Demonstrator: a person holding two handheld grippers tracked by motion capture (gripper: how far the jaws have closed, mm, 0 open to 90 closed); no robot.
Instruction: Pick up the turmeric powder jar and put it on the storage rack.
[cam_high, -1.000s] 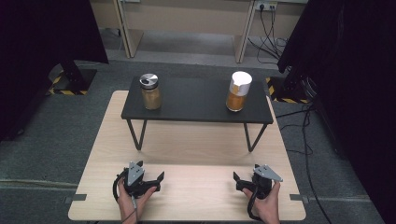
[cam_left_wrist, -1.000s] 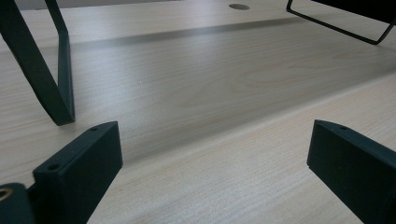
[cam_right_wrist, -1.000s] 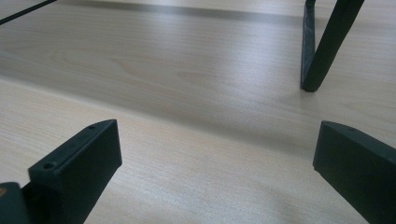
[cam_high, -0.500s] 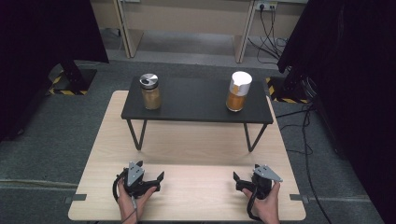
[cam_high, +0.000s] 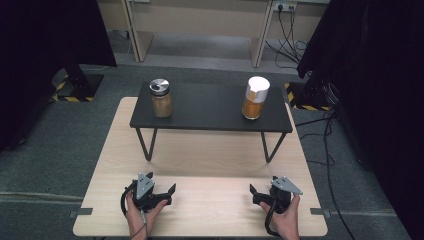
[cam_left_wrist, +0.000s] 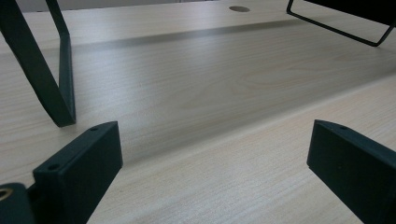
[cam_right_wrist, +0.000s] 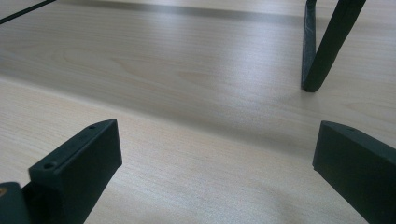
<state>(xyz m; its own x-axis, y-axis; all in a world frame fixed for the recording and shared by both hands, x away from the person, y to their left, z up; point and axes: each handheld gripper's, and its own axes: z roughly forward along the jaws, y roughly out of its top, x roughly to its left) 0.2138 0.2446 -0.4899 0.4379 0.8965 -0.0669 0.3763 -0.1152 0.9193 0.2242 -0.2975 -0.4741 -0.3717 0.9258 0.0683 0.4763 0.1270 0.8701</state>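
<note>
Presently, the left gripper (cam_high: 165, 194) is being held low on the wooden table (cam_high: 210, 160) in the lower left of the high view, and the right gripper (cam_high: 261, 196) is being held in the lower right, the two well apart. In the left gripper view the left gripper (cam_left_wrist: 212, 163) is being shown with its jaws spread wide, bare tabletop lying between them; in the right gripper view the right gripper (cam_right_wrist: 217, 161) is likewise being shown with its jaws wide apart and nothing between them. A black low shelf (cam_high: 210, 107) is being seen across the middle of the high view, standing on the table on thin legs. On its left end a silver-lidded jar (cam_high: 161, 98) is being seen upright, and on its right end a white-lidded jar (cam_high: 255, 97) is being seen upright; both are standing far from the grippers, toward the upper part of the frame. Dark curtains (cam_high: 45, 55) are being seen at both sides.
</note>
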